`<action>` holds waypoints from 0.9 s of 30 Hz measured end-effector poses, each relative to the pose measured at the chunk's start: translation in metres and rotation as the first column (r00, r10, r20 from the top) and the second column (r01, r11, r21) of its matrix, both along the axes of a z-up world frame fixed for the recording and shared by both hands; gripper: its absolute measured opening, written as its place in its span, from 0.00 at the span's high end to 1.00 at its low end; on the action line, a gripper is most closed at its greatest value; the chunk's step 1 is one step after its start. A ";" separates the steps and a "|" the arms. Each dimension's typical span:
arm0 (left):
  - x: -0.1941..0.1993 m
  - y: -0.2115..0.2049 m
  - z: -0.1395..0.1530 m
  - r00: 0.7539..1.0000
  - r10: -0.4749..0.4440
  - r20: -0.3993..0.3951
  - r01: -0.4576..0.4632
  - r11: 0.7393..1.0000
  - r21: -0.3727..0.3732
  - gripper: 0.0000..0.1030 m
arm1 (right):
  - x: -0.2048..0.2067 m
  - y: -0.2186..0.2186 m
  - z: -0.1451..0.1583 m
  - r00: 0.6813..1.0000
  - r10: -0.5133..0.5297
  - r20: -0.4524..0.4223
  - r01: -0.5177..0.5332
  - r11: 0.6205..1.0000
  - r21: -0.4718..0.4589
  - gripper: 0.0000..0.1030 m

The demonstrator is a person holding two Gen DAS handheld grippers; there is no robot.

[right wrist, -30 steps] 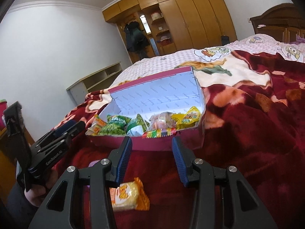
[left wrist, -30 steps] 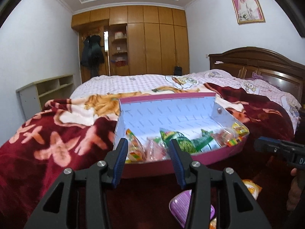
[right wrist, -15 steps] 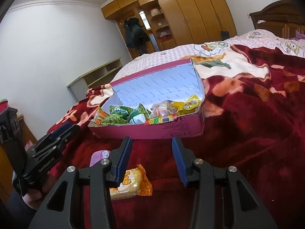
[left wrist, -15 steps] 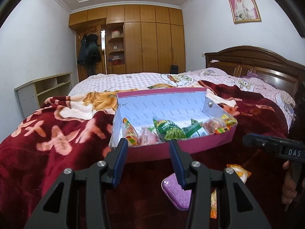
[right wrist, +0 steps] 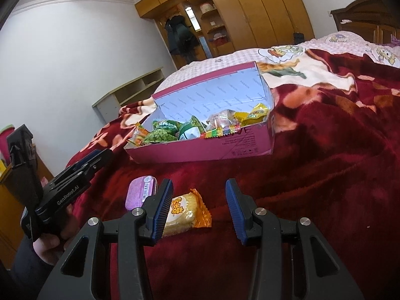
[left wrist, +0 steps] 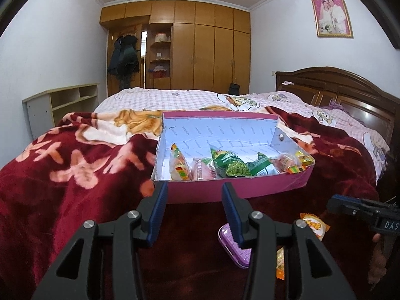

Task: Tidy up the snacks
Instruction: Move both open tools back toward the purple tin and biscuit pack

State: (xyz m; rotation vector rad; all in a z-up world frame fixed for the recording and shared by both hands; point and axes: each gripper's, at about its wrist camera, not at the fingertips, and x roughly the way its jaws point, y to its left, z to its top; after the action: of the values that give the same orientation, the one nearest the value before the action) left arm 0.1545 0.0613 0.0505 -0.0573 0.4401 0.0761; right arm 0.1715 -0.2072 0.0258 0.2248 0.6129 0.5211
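I'm mid-pickup: my right gripper (right wrist: 198, 206), fingers wide and empty, hovers by the orange cake packet (right wrist: 183, 212); next, straddle it, then the pink box (right wrist: 207, 147). Left gripper (left wrist: 193, 208) likewise spread.

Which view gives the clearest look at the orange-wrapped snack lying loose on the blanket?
The right wrist view. There the orange-wrapped snack lies nearly whole beside the purple tin, only its left edge hidden by a finger of the right gripper. In the left wrist view it sits small at the right, near the frame's edge.
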 end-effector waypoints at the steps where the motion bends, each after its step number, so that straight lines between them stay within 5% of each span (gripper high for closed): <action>1: 0.000 0.001 0.000 1.000 0.001 -0.004 -0.001 1.000 -0.007 0.55 | 0.001 0.000 0.000 1.000 -0.001 -0.003 0.001 1.000 0.000 0.56; 14: -0.011 -0.006 0.002 1.000 -0.007 0.025 0.007 1.000 0.021 0.55 | -0.005 0.007 -0.004 0.999 -0.005 -0.036 0.003 0.998 -0.056 0.56; 22: -0.034 -0.007 -0.012 0.996 -0.011 -0.093 0.007 0.999 -0.040 0.55 | -0.038 0.037 -0.016 0.998 0.011 -0.062 -0.029 0.954 -0.298 0.55; 27: -0.046 -0.016 -0.023 0.982 -0.099 -0.159 0.084 0.991 -0.103 0.55 | -0.036 0.038 -0.021 0.997 0.022 -0.076 -0.046 0.947 -0.318 0.50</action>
State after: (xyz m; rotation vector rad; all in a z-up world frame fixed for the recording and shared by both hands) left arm 0.1084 0.0454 0.0280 -0.1262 0.6103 -0.0316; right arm 0.1359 -0.1688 0.0048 -0.0750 0.7629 0.4406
